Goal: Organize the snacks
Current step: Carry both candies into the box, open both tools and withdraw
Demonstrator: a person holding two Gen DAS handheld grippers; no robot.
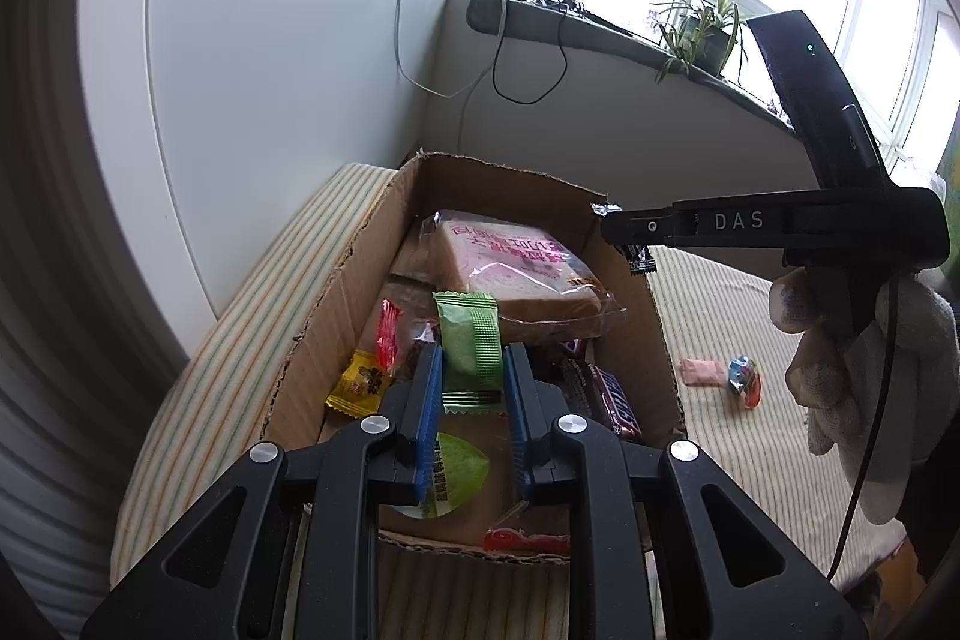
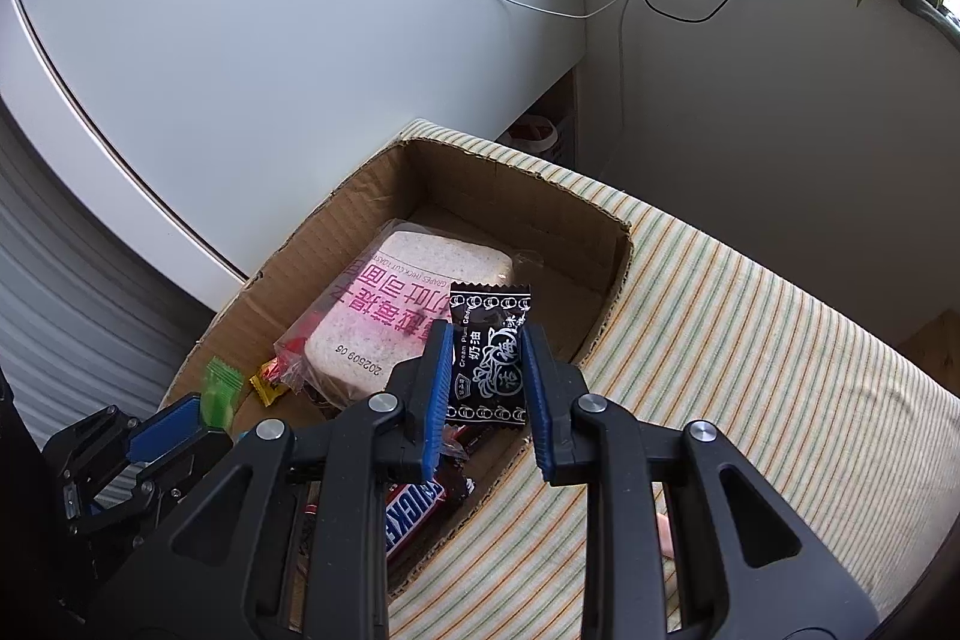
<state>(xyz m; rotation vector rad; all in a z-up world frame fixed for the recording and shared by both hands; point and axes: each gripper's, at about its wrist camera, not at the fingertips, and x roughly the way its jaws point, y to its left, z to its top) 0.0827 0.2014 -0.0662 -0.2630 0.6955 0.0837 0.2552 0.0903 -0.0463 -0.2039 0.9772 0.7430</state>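
Observation:
A cardboard box (image 1: 354, 268) sits on a striped cloth and holds a wrapped bread slice (image 1: 516, 274), a Snickers bar (image 1: 606, 394), a yellow candy (image 1: 357, 382) and other snacks. My left gripper (image 1: 472, 370) is shut on a green snack packet (image 1: 471, 346) above the box. My right gripper (image 2: 487, 358) is shut on a black cream plum candy packet (image 2: 489, 355) over the box (image 2: 606, 268); it shows in the left wrist view (image 1: 624, 226) at the box's far right corner. The bread (image 2: 396, 316) and Snickers bar (image 2: 408, 514) lie below.
On the striped cloth (image 1: 750, 430) right of the box lie a pink packet (image 1: 702, 373) and a blue-orange candy (image 1: 744, 379). A white cabinet (image 1: 270, 70) stands behind the box. A windowsill with cables and a plant (image 1: 702, 28) is at the back.

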